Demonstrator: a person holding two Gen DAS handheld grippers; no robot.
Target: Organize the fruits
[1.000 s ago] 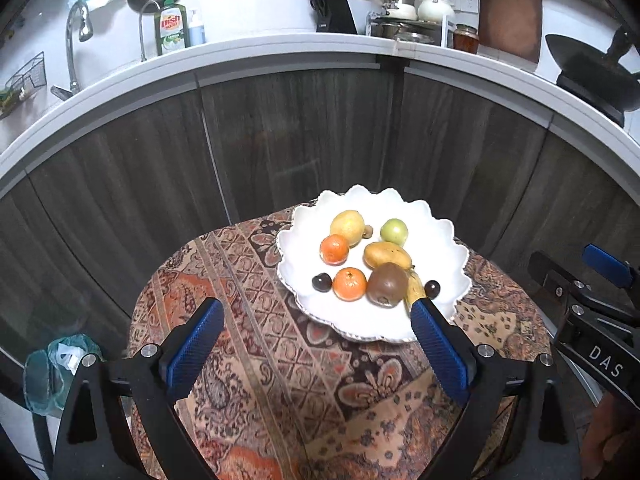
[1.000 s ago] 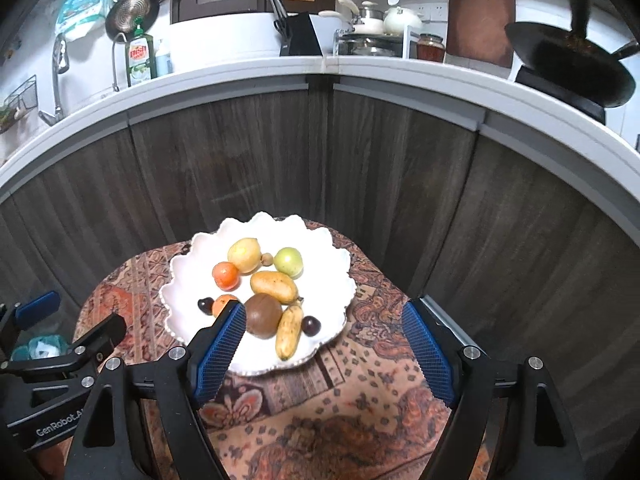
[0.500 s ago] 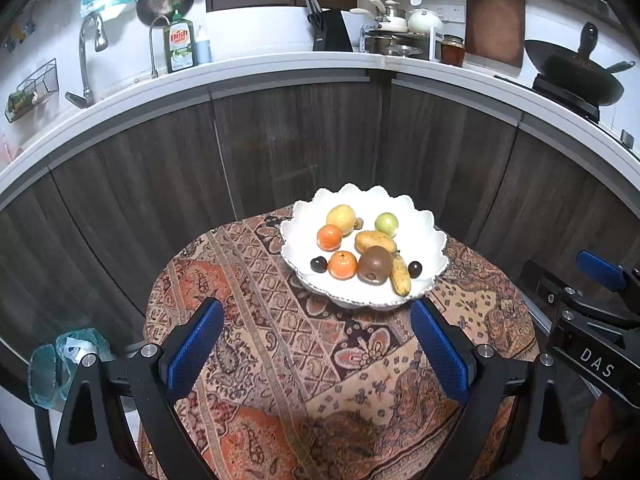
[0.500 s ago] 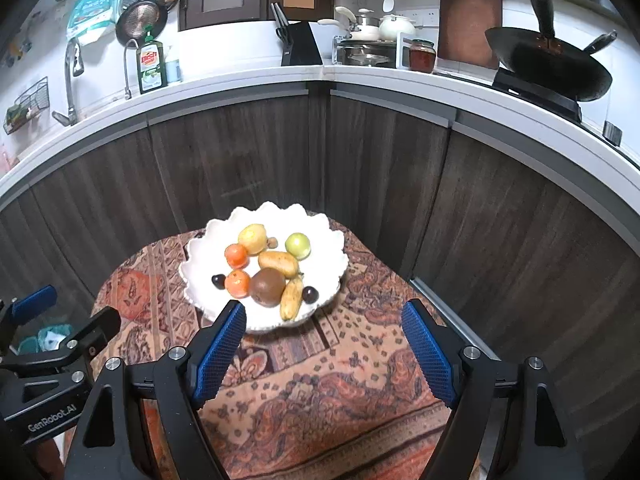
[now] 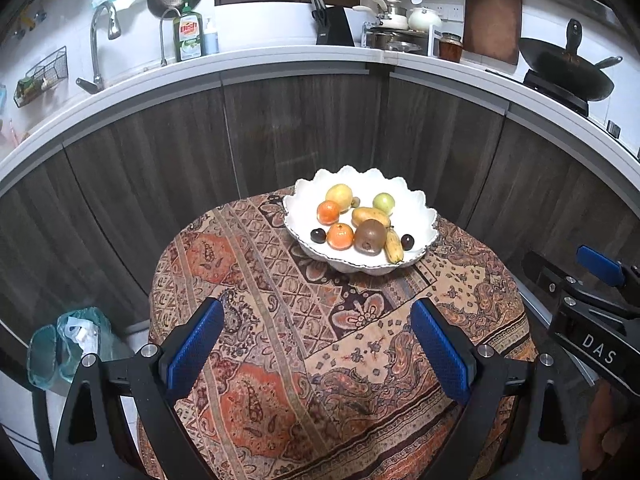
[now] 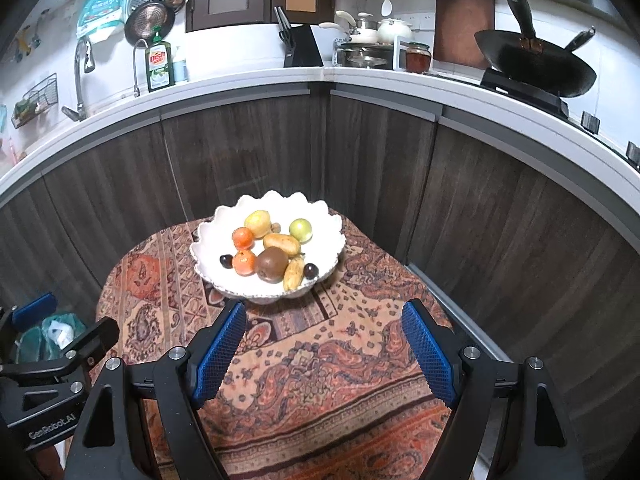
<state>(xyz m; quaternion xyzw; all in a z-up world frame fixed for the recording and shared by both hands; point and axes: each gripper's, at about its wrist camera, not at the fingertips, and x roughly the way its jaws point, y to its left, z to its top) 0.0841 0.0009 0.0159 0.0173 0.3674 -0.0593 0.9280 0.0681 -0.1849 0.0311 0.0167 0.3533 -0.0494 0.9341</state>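
A white scalloped bowl (image 5: 422, 216) stands at the far side of a round table with a patterned cloth (image 5: 280, 320); it also shows in the right wrist view (image 6: 328, 236). In it lie several fruits: two oranges, a yellow pear (image 5: 339, 197), a green apple (image 5: 384, 202), a mango, a brown kiwi (image 5: 370, 236), a small banana (image 5: 394, 246) and dark plums. My left gripper (image 5: 316, 328) is open and empty, held above the near part of the table. My right gripper (image 6: 322, 328) is open and empty, just short of the bowl.
Dark wood cabinets (image 5: 300, 132) curve behind the table under a white counter with a sink tap (image 5: 98, 40), soap bottle (image 5: 188, 36), knife block and wok (image 5: 564, 68). A bin with a green bag (image 5: 68, 344) stands left of the table.
Both grippers have drawn back and up from the bowl, which now looks smaller and farther off. More of the tablecloth shows. Both stay open.
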